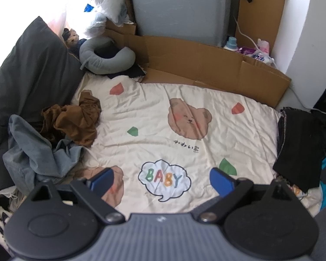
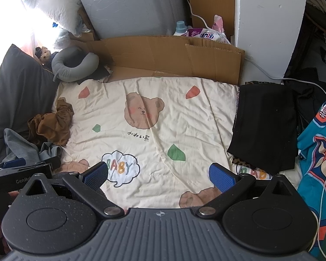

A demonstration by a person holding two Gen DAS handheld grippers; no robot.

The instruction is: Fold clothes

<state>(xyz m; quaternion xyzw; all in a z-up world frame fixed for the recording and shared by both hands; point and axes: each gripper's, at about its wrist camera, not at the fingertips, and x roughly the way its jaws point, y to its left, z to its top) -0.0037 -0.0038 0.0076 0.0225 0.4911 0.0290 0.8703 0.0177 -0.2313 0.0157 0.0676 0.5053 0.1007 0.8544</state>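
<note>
A cream quilt (image 1: 184, 113) printed with bear faces and a "BABY" speech bubble covers the bed and fills the middle of both views. Behind it, at the far edge, flattened cardboard (image 1: 206, 65) leans against a grey panel (image 1: 178, 8). A dark grey pillow (image 1: 30, 65) stands along the left side, with a grey neck pillow (image 1: 106, 58) at the far left corner of the quilt.

On the right edge of the quilt lies a black garment (image 2: 265, 126), folded flat into a rectangle. On the left edge sits the unfolded heap: a blue-grey garment (image 1: 30, 150) nearest, and a crumpled brown garment (image 1: 76, 119) just beyond it, touching it.

The left gripper (image 1: 160, 180) hovers over the near part of the quilt, its blue-padded fingers (image 1: 102, 180) spread wide with nothing between them. The right gripper (image 2: 158, 176) hangs beside it, fingers (image 2: 222, 179) equally wide apart and empty. A small bottle (image 1: 231, 42) with a blue cap stands behind the cardboard.
</note>
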